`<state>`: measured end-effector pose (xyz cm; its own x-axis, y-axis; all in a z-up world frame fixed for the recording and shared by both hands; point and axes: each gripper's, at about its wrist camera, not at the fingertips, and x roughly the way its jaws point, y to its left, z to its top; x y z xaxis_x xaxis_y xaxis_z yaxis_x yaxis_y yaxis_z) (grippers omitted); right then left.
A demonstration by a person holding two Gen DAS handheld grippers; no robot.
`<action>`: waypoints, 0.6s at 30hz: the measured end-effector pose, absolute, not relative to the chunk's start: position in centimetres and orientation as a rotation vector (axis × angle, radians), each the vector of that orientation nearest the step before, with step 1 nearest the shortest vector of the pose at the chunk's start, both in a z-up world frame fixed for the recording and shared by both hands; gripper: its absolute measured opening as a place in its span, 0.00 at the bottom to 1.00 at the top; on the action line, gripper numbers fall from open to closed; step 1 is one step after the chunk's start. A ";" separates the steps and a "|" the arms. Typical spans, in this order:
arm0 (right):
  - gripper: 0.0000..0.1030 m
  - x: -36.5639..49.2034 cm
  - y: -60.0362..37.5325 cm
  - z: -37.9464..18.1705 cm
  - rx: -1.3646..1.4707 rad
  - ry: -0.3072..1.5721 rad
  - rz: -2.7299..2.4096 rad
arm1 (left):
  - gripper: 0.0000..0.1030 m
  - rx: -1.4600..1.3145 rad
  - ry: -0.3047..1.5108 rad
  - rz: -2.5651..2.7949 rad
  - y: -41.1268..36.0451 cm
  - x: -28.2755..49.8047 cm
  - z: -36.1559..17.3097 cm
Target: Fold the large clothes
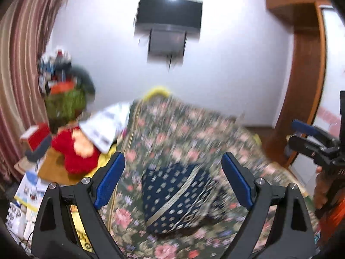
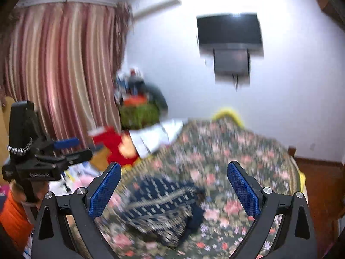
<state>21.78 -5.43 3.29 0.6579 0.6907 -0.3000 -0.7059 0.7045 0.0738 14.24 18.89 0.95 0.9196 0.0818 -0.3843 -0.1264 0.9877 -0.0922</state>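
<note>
Garment (image 1: 176,196), navy w/ pale dots & a gold band, lies folded in a heap on the floral bedspread (image 1: 183,129), mid-bed. Left gripper (image 1: 173,179) is up above it, jaws wide apart, nothing btwn them. Right gripper (image 2: 174,192) same: jaws spread, empty, clear of the cloth. Both views blurred. TV (image 2: 229,31) on the wall, striped curtain (image 2: 62,64) at left.

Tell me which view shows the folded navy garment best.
The left wrist view: the navy garment lies centred between the open left tool, less blurred, its dot pattern and pale band readable. The right wrist view shows the same garment lower and left of centre, smeared by motion blur, on the floral bedspread.
</note>
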 end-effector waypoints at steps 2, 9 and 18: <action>0.96 19.5 -6.4 4.7 -0.025 0.254 0.793 | 0.89 -0.099 0.322 0.107 17.4 12.2 2.7; 0.96 12.9 -8.1 6.1 0.003 0.145 0.752 | 0.89 -0.050 0.169 0.175 12.7 5.9 4.4; 0.98 10.0 -8.7 4.8 0.016 0.180 0.704 | 0.89 -0.067 0.170 0.217 11.4 3.2 3.0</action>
